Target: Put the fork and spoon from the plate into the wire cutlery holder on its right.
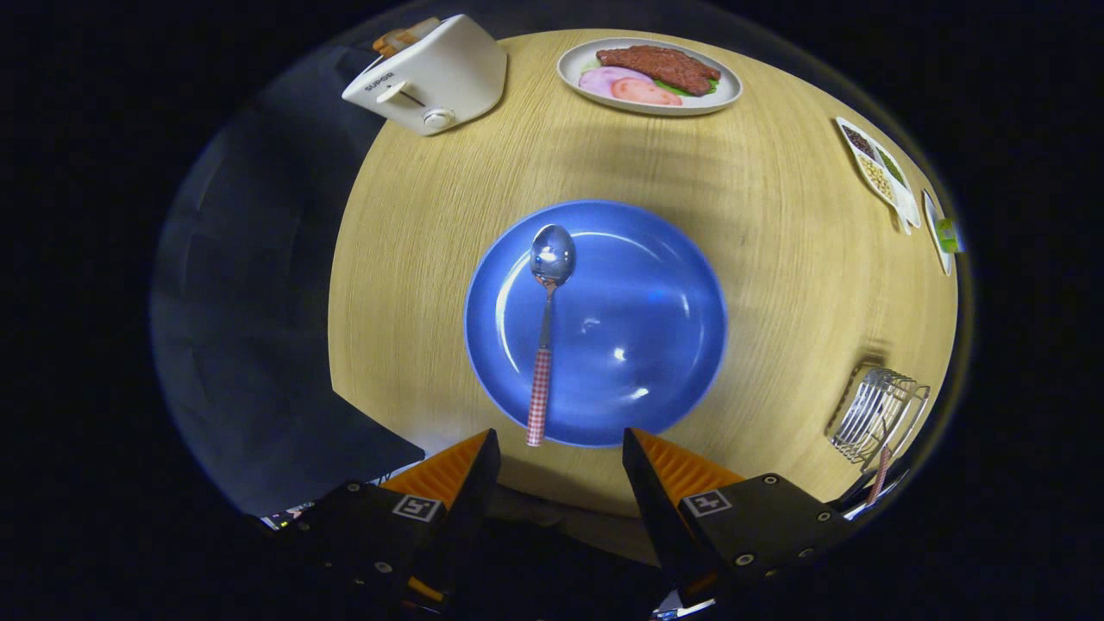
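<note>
A blue plate (pixel 638 328) lies on the round wooden table just ahead of my fingers. On its left half rests a spoon (pixel 545 332) with a shiny bowl and a red-and-white checked handle; the handle end reaches the plate's near rim, between my fingers and a little beyond them. My gripper (pixel 561 448) is open above the near table edge, nothing between the fingers. The wire cutlery holder (pixel 875 414) stands to the right of the plate by the table's edge. A checked handle (pixel 880 474), like the spoon's, sticks out of it.
A white toaster (pixel 431 78) with bread sits at the far left. A white plate of meat and sliced food (pixel 651 76) is at the far side. Small white dishes with seeds (pixel 880 168) line the far right edge. Dark floor lies left of the table.
</note>
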Motion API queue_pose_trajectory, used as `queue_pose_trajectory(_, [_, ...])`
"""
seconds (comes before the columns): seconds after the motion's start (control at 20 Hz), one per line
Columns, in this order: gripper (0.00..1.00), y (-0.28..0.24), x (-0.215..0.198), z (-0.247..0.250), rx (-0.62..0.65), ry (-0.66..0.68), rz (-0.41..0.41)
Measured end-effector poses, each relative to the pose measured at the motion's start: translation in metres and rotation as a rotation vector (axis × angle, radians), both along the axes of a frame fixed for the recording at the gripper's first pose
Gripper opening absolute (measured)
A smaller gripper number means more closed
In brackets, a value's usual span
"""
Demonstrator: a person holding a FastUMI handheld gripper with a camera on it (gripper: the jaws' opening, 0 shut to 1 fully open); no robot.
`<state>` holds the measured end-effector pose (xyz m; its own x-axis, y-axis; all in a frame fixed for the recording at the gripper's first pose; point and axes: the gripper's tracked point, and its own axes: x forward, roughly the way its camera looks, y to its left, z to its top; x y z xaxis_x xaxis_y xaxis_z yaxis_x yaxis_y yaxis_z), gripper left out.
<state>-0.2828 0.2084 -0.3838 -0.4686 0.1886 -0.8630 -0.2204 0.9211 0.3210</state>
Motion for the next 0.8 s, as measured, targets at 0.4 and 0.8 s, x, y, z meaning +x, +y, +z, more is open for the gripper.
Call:
queue_pose_trajectory(0.4, [0.68,0.018,-0.021,-0.038,-0.076,0.0,0.03])
queue_pose_trajectory(0.8, [0.36,0.004,-0.032,-0.052,-0.154,-0.047,0.064])
